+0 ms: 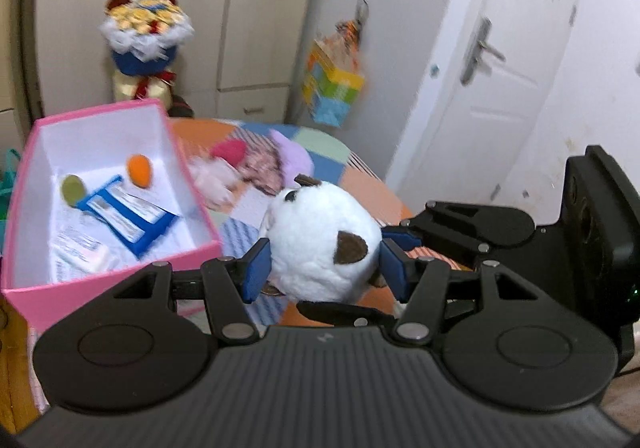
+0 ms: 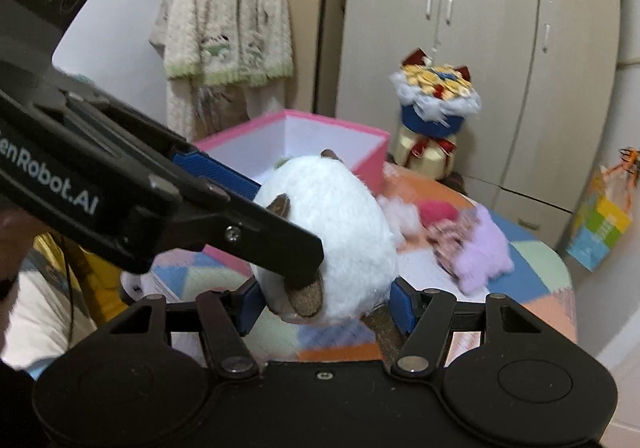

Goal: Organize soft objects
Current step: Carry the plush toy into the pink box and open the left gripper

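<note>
Plush toy (image 1: 324, 240): white, brown patches; held above the patchwork table (image 1: 360, 176), beside the pink box (image 1: 192, 204).
Left gripper (image 1: 325, 268): blue pads clamped on the plush's flanks.
Right gripper (image 2: 326, 302): also pinching the plush.
Pink box: open; contains orange ball (image 1: 139, 171), green ball (image 1: 73, 189), leaflets.
Table: purple plush (image 2: 480, 248) lying nearby.

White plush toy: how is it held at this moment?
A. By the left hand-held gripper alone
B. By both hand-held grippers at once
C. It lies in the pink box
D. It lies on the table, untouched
B: the left hand-held gripper and the right hand-held gripper each have their blue pads pressed against the white plush toy, which sits above the table, outside the pink box.
</note>
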`<state>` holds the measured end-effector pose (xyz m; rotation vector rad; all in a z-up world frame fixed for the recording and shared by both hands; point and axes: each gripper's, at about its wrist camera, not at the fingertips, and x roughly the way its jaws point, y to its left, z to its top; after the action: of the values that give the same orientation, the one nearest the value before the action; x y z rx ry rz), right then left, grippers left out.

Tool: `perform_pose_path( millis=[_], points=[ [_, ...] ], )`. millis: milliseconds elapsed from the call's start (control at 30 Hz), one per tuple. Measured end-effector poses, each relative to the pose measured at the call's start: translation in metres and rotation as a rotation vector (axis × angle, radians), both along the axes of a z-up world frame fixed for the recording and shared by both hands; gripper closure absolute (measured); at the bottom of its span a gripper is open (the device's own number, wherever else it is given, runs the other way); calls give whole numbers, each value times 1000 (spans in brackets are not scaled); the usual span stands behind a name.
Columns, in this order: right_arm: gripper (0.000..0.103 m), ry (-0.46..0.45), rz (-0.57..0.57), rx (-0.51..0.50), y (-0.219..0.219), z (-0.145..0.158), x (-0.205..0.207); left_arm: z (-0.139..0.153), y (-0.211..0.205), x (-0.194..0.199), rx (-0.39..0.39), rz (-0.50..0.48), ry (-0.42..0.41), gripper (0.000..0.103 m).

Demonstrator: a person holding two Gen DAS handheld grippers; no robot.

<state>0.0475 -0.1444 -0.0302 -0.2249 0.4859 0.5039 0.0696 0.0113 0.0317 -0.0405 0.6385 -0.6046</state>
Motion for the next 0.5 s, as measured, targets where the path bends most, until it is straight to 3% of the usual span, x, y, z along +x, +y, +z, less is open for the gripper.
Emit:
perform_pose_path(
  millis=[267, 400, 500],
  points=[
    [35, -62, 55, 57, 38, 29, 31, 29, 43, 17, -62, 100, -107, 45],
    [35, -25, 112, 159, 47, 39, 63, 38, 61, 29, -49, 177, -164, 45],
    [35, 7, 144, 197, 57, 37, 89, 35, 73, 43, -39, 235, -161, 44]
  ],
)
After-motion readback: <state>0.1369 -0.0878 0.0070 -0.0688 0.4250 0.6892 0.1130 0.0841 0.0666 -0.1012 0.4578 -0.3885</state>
